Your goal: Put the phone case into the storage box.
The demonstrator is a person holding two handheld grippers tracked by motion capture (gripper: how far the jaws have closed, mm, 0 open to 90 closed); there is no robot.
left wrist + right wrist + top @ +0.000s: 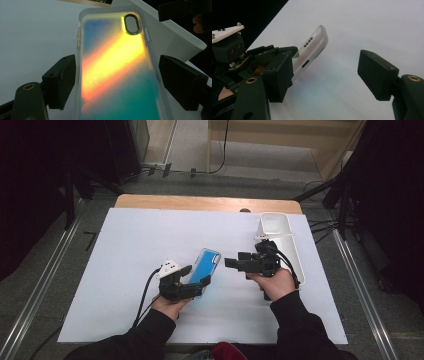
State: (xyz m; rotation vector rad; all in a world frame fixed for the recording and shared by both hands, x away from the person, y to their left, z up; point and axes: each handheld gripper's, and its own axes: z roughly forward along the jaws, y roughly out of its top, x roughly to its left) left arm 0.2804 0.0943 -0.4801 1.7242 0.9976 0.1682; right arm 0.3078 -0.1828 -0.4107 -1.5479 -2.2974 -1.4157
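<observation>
The phone case (205,263), blue from above and shimmering orange to teal up close, sits a little left of the middle of the white worktop (125,270), its far end tilted up off the surface. The left gripper (195,275) has it: the case runs between its two black fingers (60,80), the left one against the case's edge, the right one close beside the other edge, so whether both press I cannot tell. Just to the right, the right gripper (231,262) points toward the case with its fingers (377,72) apart and nothing between them. Behind that hand stands a white bin (280,227) near the worktop's right edge.
</observation>
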